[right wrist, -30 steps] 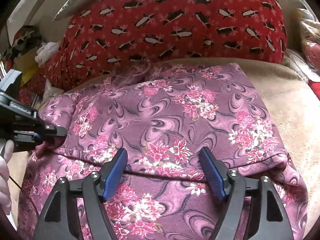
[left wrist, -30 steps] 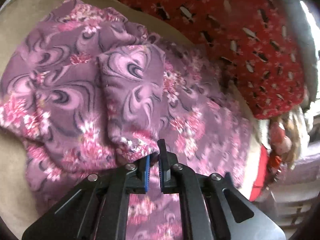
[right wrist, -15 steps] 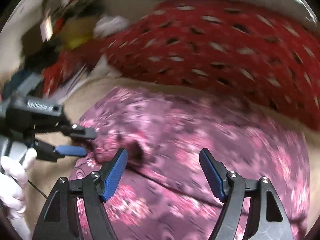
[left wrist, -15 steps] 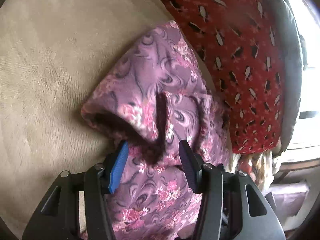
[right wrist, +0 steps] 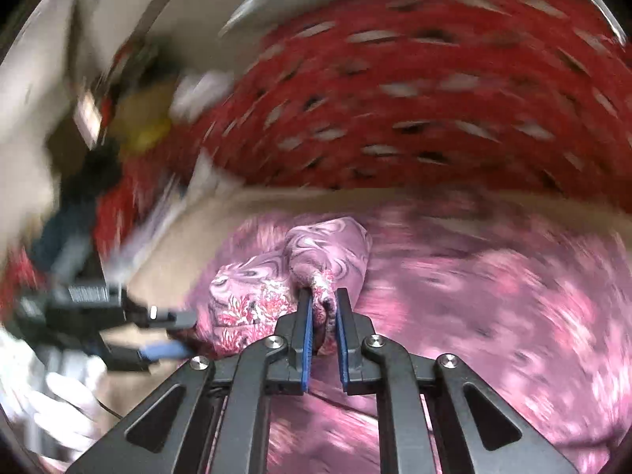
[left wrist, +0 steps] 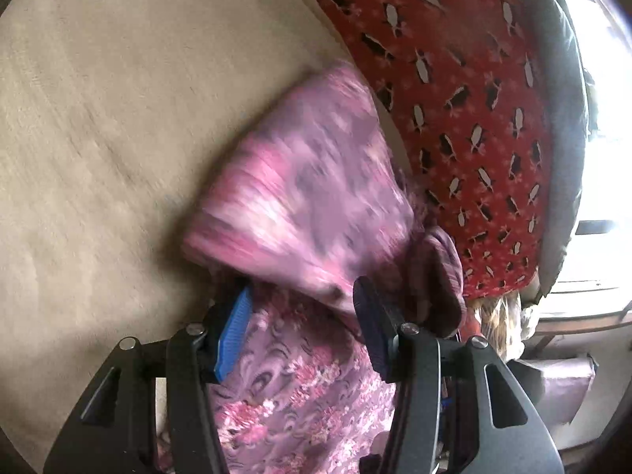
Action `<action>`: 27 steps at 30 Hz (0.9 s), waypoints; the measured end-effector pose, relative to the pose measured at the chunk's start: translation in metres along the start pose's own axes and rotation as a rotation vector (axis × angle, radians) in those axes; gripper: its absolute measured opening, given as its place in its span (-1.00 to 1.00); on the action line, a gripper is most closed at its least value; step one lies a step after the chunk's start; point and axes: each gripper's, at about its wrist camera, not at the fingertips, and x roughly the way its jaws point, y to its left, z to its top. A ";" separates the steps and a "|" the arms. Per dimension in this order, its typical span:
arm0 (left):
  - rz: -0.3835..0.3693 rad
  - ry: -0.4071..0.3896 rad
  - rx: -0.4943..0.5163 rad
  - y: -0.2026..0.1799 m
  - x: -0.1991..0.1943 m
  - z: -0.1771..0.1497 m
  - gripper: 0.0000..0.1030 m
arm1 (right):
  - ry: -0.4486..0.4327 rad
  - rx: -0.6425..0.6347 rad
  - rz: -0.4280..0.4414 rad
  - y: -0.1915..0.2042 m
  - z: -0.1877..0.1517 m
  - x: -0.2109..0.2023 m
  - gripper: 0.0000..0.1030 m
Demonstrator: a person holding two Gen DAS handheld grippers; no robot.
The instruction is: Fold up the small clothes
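A purple garment with pink flowers [left wrist: 308,197] lies on a beige blanket [left wrist: 98,118]. In the left wrist view my left gripper [left wrist: 304,316] is open, its jaws wide apart on either side of a raised fold of the cloth. In the right wrist view my right gripper [right wrist: 322,312] is shut on a bunched edge of the garment [right wrist: 320,260]. The left gripper also shows in the right wrist view [right wrist: 170,335] at the left, open beside the cloth. Both views are blurred by motion.
A red pillow with black and white penguin shapes [left wrist: 454,79] lies behind the garment and also shows in the right wrist view [right wrist: 414,98]. Clutter of bags and paper [right wrist: 138,130] sits at the far left. A bright window [left wrist: 604,118] is at the right.
My left gripper let go of the cloth and opened a second ago. My right gripper swung left and has now shut on a bunched edge of the garment.
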 end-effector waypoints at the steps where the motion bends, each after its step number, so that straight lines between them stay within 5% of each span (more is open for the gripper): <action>1: 0.004 0.009 0.001 -0.002 0.003 -0.003 -0.03 | -0.015 0.095 0.000 -0.027 -0.002 -0.013 -0.81; 7: 0.035 0.026 0.029 -0.012 0.014 -0.017 -0.03 | -0.050 0.549 -0.069 -0.152 -0.047 -0.065 -0.71; 11: 0.045 0.030 0.027 -0.015 0.018 -0.019 -0.03 | -0.158 0.622 -0.046 -0.169 -0.066 -0.104 -0.63; 15: 0.051 0.040 0.025 -0.017 0.023 -0.020 -0.03 | -0.143 0.409 -0.049 -0.119 -0.053 -0.097 0.13; 18: 0.056 0.047 0.028 -0.018 0.026 -0.021 0.00 | -0.087 0.141 -0.121 -0.064 -0.043 -0.070 0.36; 23: 0.060 0.048 0.033 -0.018 0.028 -0.022 0.00 | -0.016 -0.270 -0.348 0.001 -0.061 -0.026 0.37; 26: 0.066 0.047 0.044 -0.019 0.027 -0.023 0.00 | 0.003 -0.310 -0.472 -0.007 -0.054 -0.011 0.26; 27: 0.066 0.050 0.047 -0.020 0.027 -0.023 0.00 | 0.007 -0.243 -0.432 -0.021 -0.047 -0.013 -0.22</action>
